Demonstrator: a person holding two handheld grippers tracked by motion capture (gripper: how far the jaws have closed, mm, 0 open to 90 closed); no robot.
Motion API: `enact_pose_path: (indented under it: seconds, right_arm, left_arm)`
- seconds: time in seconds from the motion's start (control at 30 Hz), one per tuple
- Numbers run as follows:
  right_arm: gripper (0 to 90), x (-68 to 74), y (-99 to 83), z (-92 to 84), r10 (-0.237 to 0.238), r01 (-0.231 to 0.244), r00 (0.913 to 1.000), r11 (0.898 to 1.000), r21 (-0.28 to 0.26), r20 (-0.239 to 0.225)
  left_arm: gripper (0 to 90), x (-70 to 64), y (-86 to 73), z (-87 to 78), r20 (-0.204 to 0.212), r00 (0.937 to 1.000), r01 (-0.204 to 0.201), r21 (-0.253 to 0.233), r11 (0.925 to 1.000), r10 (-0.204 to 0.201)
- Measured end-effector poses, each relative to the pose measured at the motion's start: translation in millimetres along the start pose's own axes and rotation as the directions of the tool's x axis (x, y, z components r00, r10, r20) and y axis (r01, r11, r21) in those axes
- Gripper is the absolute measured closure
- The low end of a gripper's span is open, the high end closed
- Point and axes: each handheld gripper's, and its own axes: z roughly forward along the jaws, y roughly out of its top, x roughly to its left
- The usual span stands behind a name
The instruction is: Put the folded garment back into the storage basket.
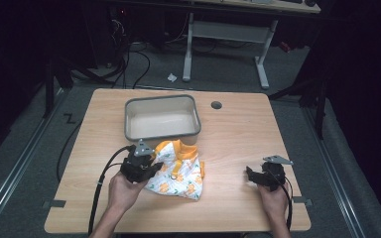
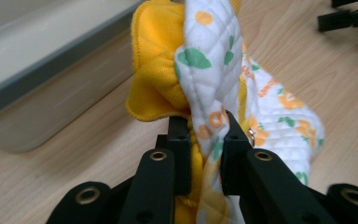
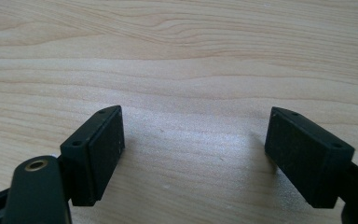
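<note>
Quilted garment (image 1: pixel 180 171), lying on the desk (image 1: pixel 228 148) just before the grey bin (image 1: pixel 162 117), is pinched in the left tool (image 2: pixel 204 132) for lifting; right tool (image 3: pixel 193 156) rests wide, empty; next, carry it over the bin rim.

No legible text, label, brand, number or sign in any view. The quilted cloth (image 2: pixel 214 84) carries a printed pattern of orange and green shapes, not lettering.

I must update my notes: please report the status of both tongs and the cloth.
Left tongs shut on the baby cloth. Right tongs open, nothing between. Grey tub just beyond the cloth.
</note>
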Motion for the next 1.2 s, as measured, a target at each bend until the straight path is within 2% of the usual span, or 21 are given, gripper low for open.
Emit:
enact_pose_path:
  seconds: [0.17,0.37,0.77,0.97,1.07,1.2]
  right_arm:
    - [20.0,-0.1,0.0,0.0,-0.001,0.001,1.0,1.0,0.0,0.0]
    - [20.0,-0.1,0.0,0.0,-0.001,0.001,1.0,1.0,0.0,0.0]
    - [20.3,0.0,0.0,0.0,0.0,0.0,1.0,1.0,0.0,0.0]
    - [20.3,-0.1,0.0,0.0,-0.002,0.002,1.0,1.0,-0.001,-0.001]
    - [20.3,-0.1,0.0,0.0,-0.003,0.003,1.0,1.0,-0.001,-0.002]
    - [20.4,0.0,0.0,0.0,-0.003,0.003,1.0,1.0,-0.001,-0.002]
  left_arm:
    - [79.1,-5.9,15.8,-12.7,0.033,0.9992,-0.022,-0.031,0.9993,0.023]
    - [79.1,-8.7,31.4,-23.8,0.048,0.998,-0.039,-0.053,0.9978,0.042]
    - [79.1,-2.8,66.6,-46.7,0.084,0.9949,-0.046,-0.099,0.994,0.055]
    - [79.1,7.2,82.3,-53.0,0.114,0.9929,-0.019,-0.125,0.9919,0.033]
    - [79.0,13.5,91.1,-53.4,0.148,0.9886,-0.004,-0.139,0.9902,0.025]
    - [79.0,19.3,101.8,-53.0,0.162,0.9867,0.012,-0.154,0.988,0.013]
